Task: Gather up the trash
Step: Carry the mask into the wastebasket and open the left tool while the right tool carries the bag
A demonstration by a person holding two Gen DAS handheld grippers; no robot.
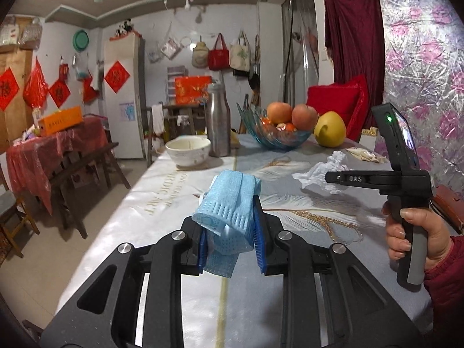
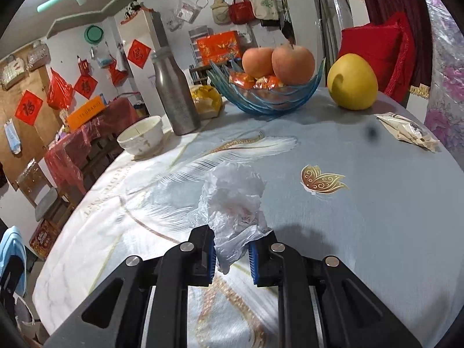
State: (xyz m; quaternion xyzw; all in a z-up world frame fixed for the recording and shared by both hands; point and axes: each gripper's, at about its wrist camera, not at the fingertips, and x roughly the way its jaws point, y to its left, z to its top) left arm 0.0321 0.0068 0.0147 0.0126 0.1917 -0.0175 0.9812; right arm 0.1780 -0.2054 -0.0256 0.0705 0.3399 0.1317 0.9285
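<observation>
Table [image 2: 377, 217] under a feather-printed cloth is carrying both pieces of trash, each one pinched in a gripper above it.

Across the far end of the table, a blue glass fruit bowl [image 2: 269, 101] is holding apples, with a yellow pomelo [image 2: 352, 81] sitting just beside it, a steel flask [image 2: 175, 92] standing near a white bowl [image 2: 140, 139], and a flat wrapper [image 2: 406, 132] lying near the right edge. Closer in, the left gripper [image 1: 230, 233] is clamping tight on a folded blue face mask [image 1: 229, 211], and the right gripper [image 2: 232, 250], gripped by a hand [image 1: 411, 237], is squeezing a crumpled white plastic bag [image 2: 232, 200] between nearly closed fingers.
</observation>
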